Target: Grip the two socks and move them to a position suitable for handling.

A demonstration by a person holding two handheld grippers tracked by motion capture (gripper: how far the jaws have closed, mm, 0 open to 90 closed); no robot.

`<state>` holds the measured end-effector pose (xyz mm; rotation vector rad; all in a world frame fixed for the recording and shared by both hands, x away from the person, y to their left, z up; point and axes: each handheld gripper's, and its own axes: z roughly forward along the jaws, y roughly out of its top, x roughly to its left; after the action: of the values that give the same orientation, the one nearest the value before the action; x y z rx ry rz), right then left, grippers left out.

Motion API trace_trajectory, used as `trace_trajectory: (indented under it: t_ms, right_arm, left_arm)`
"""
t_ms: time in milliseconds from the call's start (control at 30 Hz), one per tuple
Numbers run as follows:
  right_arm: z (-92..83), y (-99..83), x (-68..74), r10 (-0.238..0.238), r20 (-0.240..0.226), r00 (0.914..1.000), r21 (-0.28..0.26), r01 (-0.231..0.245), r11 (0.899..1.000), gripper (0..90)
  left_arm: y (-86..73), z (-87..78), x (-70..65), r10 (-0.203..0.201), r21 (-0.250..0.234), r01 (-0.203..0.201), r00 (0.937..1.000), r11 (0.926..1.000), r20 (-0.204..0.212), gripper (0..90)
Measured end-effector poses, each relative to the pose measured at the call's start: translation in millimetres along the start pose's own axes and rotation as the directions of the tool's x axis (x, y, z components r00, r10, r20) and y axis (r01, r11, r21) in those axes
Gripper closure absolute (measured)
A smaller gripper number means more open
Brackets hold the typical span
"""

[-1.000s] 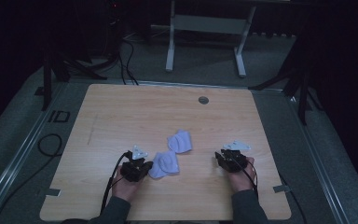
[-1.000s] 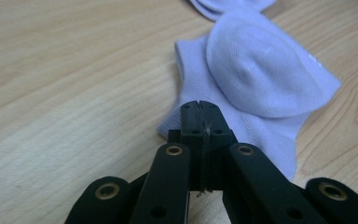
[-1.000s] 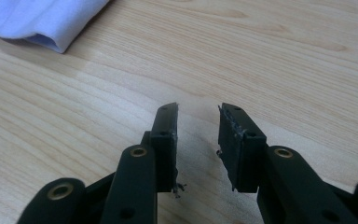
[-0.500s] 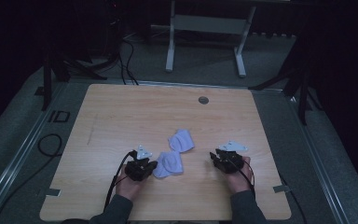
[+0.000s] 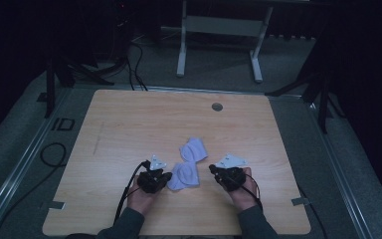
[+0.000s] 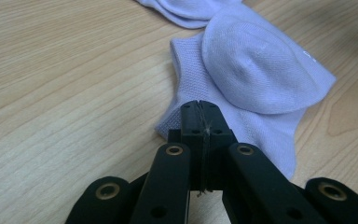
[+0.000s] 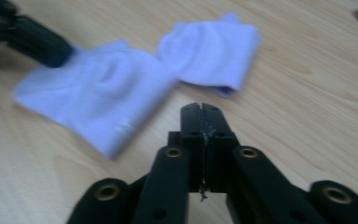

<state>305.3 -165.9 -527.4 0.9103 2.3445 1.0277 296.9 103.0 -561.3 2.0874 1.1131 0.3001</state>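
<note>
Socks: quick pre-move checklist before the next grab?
1. Right gripper empty: ok. Its jaws have just been closing and are now shut with nothing between them, short of the socks.
2. Left gripper shut: ok. Its tips sit at the near sock's edge.
3. Left gripper pinching fabric: cannot tell.
4. Socks separated: not ok. The far sock touches the near sock.
5. Table around the socks free: ok.
</note>
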Motion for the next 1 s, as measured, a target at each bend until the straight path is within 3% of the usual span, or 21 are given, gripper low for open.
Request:
trace_trajectory:
  t_ms: [333,533,833,1000]
  right_arm:
    - [12.2,11.8,40.6,-0.081,-0.110,0.9907,-0.005,0.081,0.997,90.0]
    - [19.4,14.0,55.1,-0.098,-0.151,0.9837,-0.005,0.099,0.995,89.3]
    - [39.3,8.7,60.1,-0.074,-0.164,0.9837,0.054,0.084,0.995,70.0]
    - [45.0,6.7,60.7,-0.057,-0.152,0.9868,0.087,0.071,0.994,69.1]
  left_arm:
    - [1.4,4.0,-8.5,0.009,-0.004,-0.009,0.9997,0.9999,0.021,89.7]
    - [1.9,5.2,-12.6,0.022,-0.001,-0.022,0.9991,0.9998,0.035,89.6]
    - [2.4,6.0,-13.9,0.026,0.002,-0.026,0.9986,0.9996,0.046,89.6]
    - [2.4,5.9,-13.7,0.025,0.003,-0.025,0.9986,0.9997,0.047,89.6]
